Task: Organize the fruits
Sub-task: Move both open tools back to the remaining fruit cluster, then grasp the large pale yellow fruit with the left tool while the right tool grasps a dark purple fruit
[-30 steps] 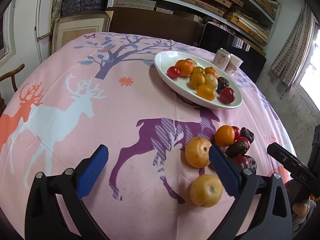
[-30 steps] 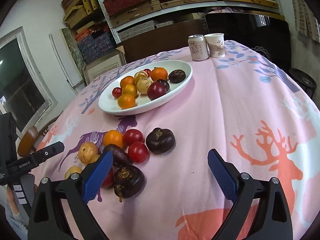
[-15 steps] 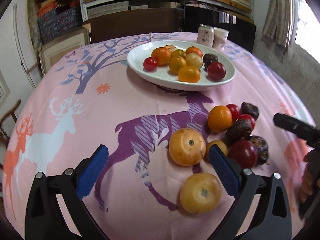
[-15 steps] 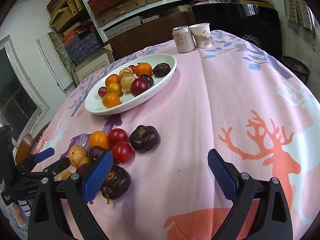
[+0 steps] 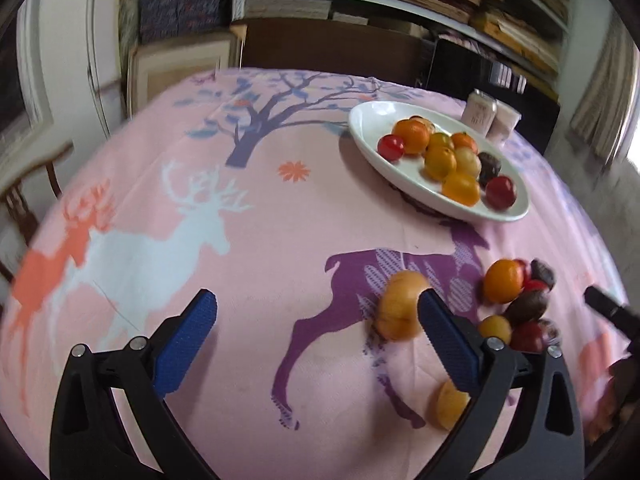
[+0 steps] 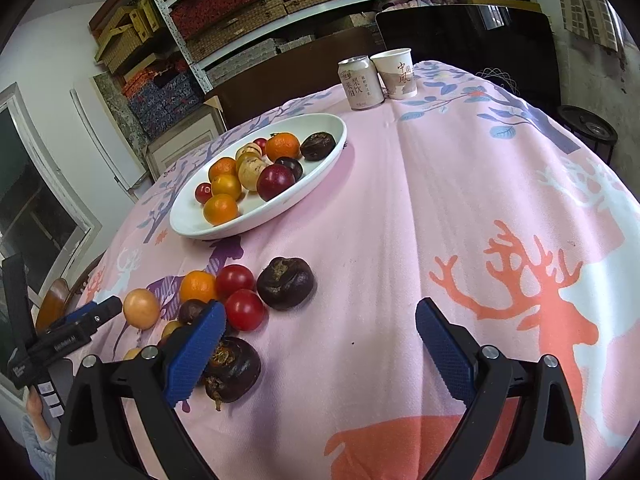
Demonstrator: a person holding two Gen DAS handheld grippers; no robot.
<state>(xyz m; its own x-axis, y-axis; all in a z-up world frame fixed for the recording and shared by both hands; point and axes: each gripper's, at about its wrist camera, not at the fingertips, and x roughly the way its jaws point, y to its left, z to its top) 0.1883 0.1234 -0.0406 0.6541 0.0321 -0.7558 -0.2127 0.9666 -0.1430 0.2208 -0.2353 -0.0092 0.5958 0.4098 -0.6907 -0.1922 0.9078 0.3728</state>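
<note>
A white oval plate (image 5: 372, 120) (image 6: 320, 128) holds several oranges, red and dark fruits. Loose fruit lies on the pink tablecloth nearer me: a large yellow fruit (image 5: 398, 306) (image 6: 141, 308), an orange (image 5: 503, 281) (image 6: 197, 286), two red fruits (image 6: 244, 309) and dark purple ones (image 6: 285, 282) (image 6: 232, 368). My left gripper (image 5: 316, 338) is open, its right finger just in front of the yellow fruit. My right gripper (image 6: 320, 340) is open over bare cloth, its left finger beside the dark fruit. The left gripper (image 6: 86, 314) also shows in the right wrist view.
A drink can (image 6: 360, 84) and a paper cup (image 6: 396, 73) stand at the table's far edge beyond the plate. Shelves with stacked boxes (image 6: 224, 12) and a dark chair back (image 5: 332, 52) stand behind the table. A wooden chair (image 5: 24, 184) is at the left.
The left wrist view has swung left, blurred, so the loose fruit now sits at its right and the gripper's right finger covers part of the yellow fruit. The right gripper has edged closer to the fruit pile.
</note>
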